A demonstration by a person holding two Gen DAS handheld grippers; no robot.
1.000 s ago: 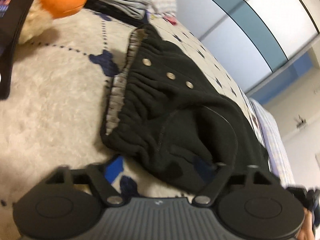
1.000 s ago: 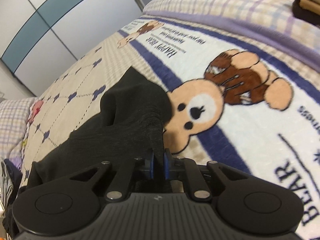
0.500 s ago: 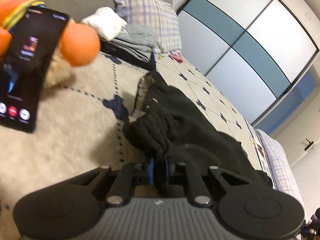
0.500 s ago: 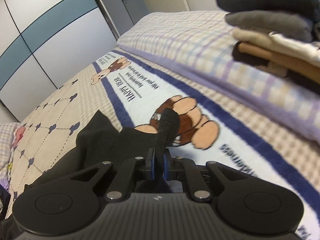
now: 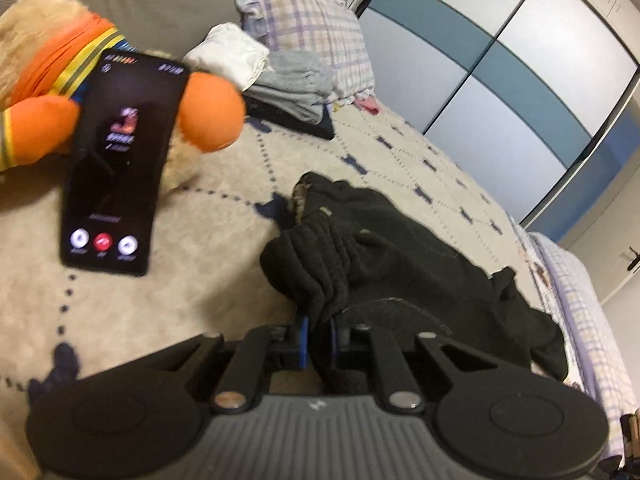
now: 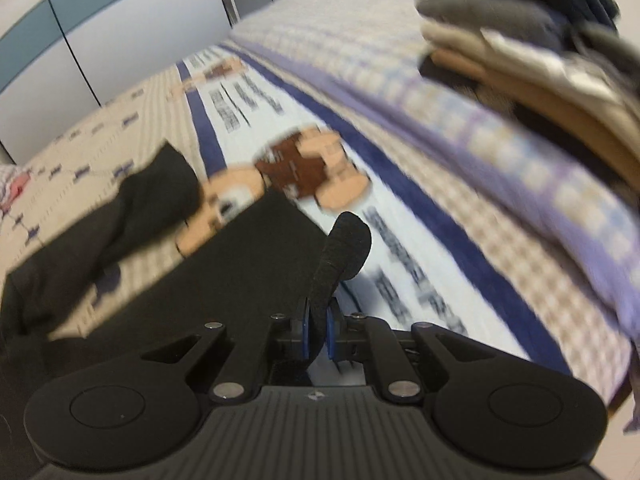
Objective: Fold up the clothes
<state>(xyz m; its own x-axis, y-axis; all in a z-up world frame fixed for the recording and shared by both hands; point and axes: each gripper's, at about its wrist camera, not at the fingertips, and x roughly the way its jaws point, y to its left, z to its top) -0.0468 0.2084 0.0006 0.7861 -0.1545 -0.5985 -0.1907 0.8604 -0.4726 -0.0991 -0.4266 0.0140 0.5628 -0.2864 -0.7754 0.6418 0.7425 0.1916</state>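
Black garment (image 5: 400, 264) spreads across the bed ahead of both claws; the left gripper (image 5: 319, 336) pinches its ribbed waistband, the right gripper (image 6: 317, 332) clamps a hem fold.

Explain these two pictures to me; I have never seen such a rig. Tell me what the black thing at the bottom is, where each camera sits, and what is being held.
There is no robot here. A person holds a two-finger tool in each hand, and each carries a camera looking along its fingers. One picture is from the left hand-held gripper, the other from the right hand-held gripper; the black shape at the bottom is the tool itself. Both are shut on a black garment, one on each end, above a patterned bed blanket. A phone, a plush toy and folded clothes also lie there. The right view is blurred but shows another pile of folded clothes.
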